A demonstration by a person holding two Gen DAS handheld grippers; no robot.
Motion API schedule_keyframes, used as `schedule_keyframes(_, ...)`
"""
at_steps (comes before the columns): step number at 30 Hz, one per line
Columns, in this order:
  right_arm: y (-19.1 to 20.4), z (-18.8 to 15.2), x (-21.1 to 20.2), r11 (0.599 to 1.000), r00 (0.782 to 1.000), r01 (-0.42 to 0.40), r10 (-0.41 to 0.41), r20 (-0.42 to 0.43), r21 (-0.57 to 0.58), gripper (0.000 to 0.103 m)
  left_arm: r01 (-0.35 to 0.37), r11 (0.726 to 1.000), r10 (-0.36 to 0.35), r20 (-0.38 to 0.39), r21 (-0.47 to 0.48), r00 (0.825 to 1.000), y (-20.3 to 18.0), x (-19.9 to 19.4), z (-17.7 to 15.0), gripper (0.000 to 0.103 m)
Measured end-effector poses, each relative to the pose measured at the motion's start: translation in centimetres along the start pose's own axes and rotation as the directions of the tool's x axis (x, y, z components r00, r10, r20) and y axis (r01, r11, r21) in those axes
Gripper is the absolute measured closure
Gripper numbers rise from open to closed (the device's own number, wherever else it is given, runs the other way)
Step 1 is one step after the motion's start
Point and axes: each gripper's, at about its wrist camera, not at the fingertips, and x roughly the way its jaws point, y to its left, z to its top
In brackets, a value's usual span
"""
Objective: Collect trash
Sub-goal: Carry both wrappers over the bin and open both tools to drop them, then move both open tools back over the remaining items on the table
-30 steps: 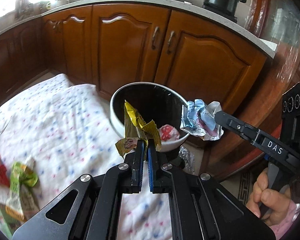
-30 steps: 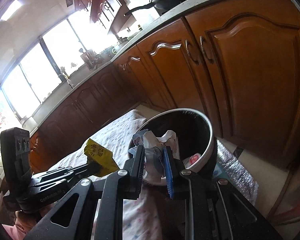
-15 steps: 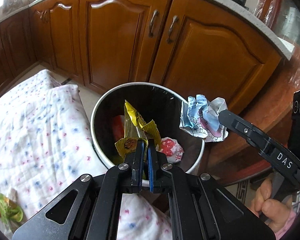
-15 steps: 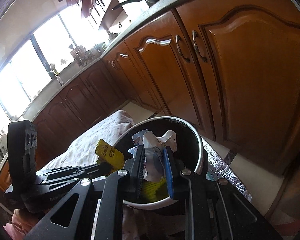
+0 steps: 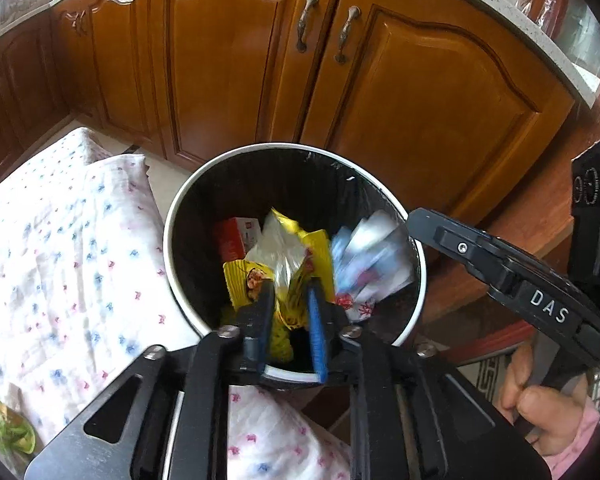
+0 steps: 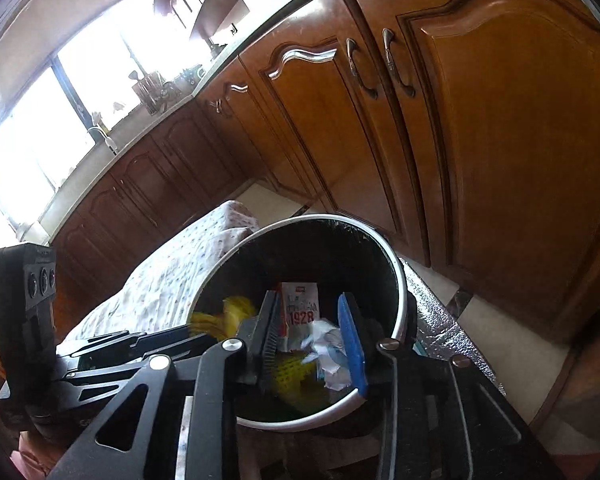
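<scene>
A round bin with a white rim and black liner stands by the cabinets. My left gripper hangs over its near rim and its jaws are opening. The yellow wrapper sits loosely between and below the fingers, free of the pads. My right gripper is also over the bin, jaws opening. The crumpled blue-white paper drops beside its blue pad and appears blurred in the left wrist view. Inside lies a red-white carton.
A floral cloth covers the surface left of the bin, with green wrappers at its near corner. Wooden cabinet doors stand close behind. A silver foil sheet lies on the floor. A person's hand grips the right handle.
Both grippers moved forward and down over the bin. Their jaws have parted, and the yellow wrapper and the crumpled paper have slipped from the pads into the bin.
</scene>
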Motion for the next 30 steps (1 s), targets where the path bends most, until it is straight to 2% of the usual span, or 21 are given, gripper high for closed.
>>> schedule_keyframes(2,0.2,0.0,-0.5,1.0,1.0,-0.007,0.007,0.012,0.001,0.063,0.0,1.0,0.0,0.008,-0.011,1.0,0.3,-0.3,-0.1,0.07)
schedule_keyframes(5,0.7,-0.2,-1.2,1.0,1.0,-0.017,0.017,0.026,0.006,0.054,0.0,0.999,0.001,0.021,-0.034,1.0,1.0,-1.2,-0.4,0.068)
schedule_keyframes(10,2.0,-1.6,-3.0,0.998,0.997,-0.058,0.056,0.06,0.034,0.023,-0.008,0.996,0.014,0.061,-0.09,0.998,2.6,-3.8,-2.2,0.064)
schedule_keyframes(12,2.9,-2.4,-3.4,0.997,0.995,-0.073,0.07,0.069,0.036,0.019,-0.024,0.993,0.034,0.084,-0.113,0.996,3.3,-5.0,-3.3,0.057)
schedule_keyframes(20,7.5,-6.0,-3.6,0.989,0.989,-0.144,0.143,0.034,0.016,0.017,-0.095,0.974,0.123,0.13,-0.205,0.984,6.9,-9.6,-8.9,0.055)
schedule_keyframes(30,12.9,-10.0,-2.6,0.979,0.979,-0.203,0.202,-0.038,-0.016,0.017,-0.166,0.939,0.225,0.172,-0.302,0.959,11.5,-15.9,-14.6,0.055)
